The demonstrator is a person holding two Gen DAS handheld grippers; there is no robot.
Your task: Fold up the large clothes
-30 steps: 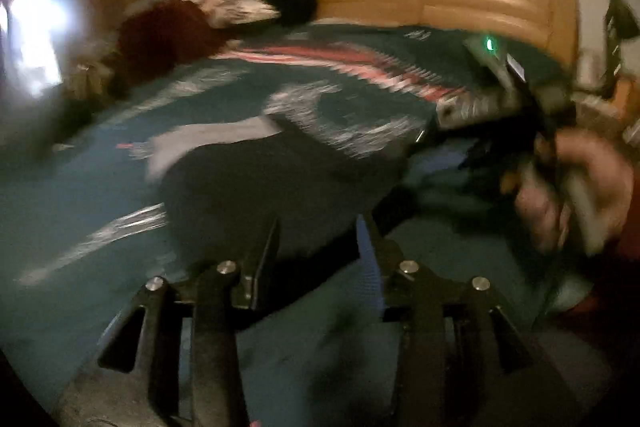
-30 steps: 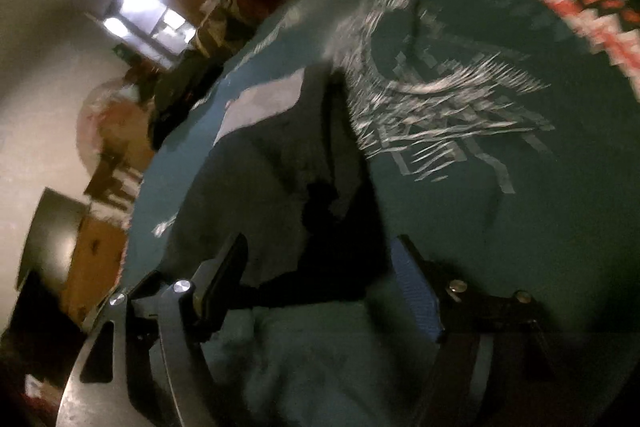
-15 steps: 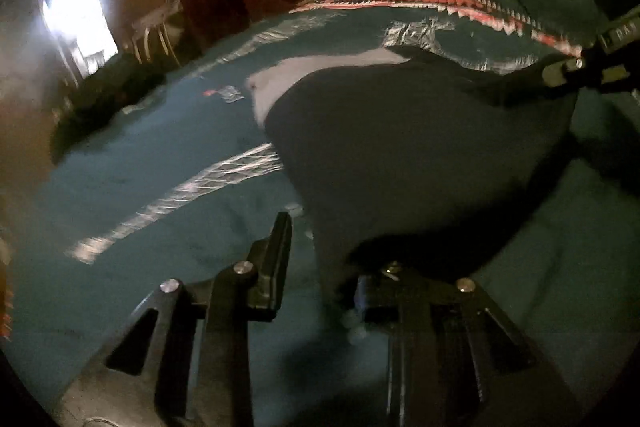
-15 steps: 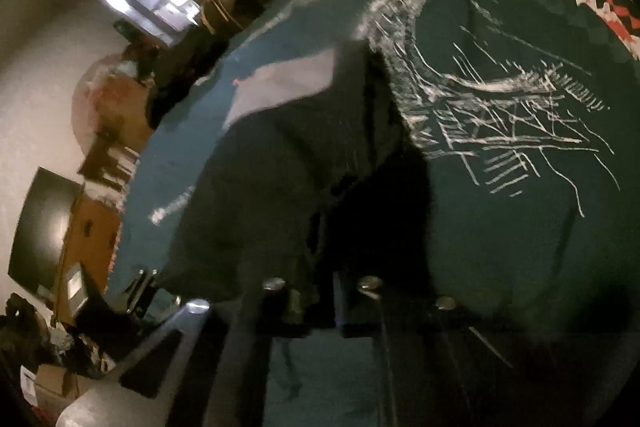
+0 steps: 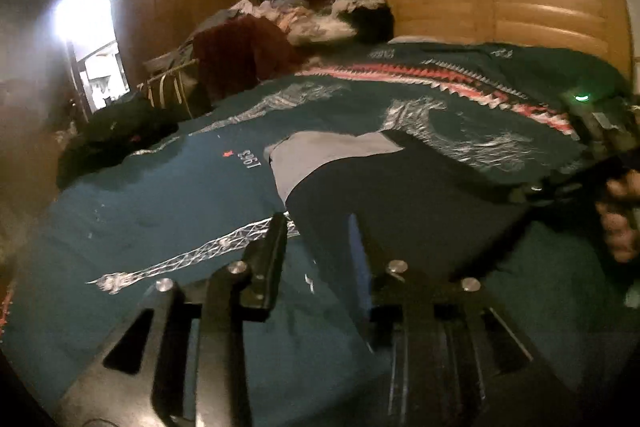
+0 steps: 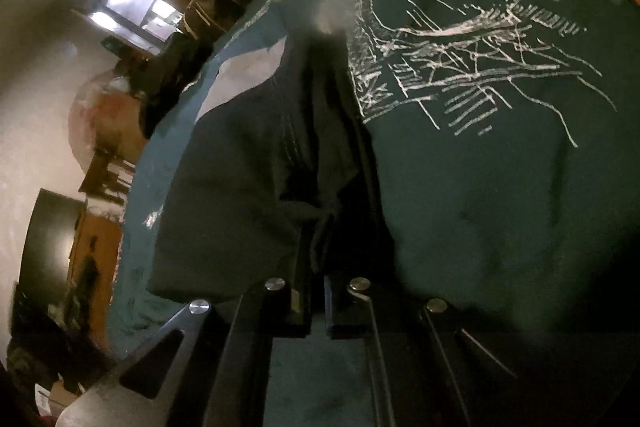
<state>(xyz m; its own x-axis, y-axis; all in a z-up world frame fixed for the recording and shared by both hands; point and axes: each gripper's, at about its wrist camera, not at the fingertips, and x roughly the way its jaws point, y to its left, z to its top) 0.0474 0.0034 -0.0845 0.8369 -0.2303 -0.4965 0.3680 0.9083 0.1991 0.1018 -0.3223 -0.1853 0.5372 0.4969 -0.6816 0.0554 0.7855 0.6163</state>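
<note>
dark garment [image 5: 400, 195] lies half-folded, right gripper [image 6: 318, 259] fingers pinching it, left gripper [image 5: 318, 239] fingers apart.

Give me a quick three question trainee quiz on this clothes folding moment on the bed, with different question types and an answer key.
1. True or false: the right gripper is shut on the dark navy cloth garment.
2. Multiple choice: the left gripper is
A. shut on the garment
B. open at the garment's near edge
C. holding the wooden headboard
3. Fill in: the garment lies on a teal bedspread printed with white line drawings and a red and white ______ band.

Key: 1 true; 2 B; 3 zigzag.
</note>
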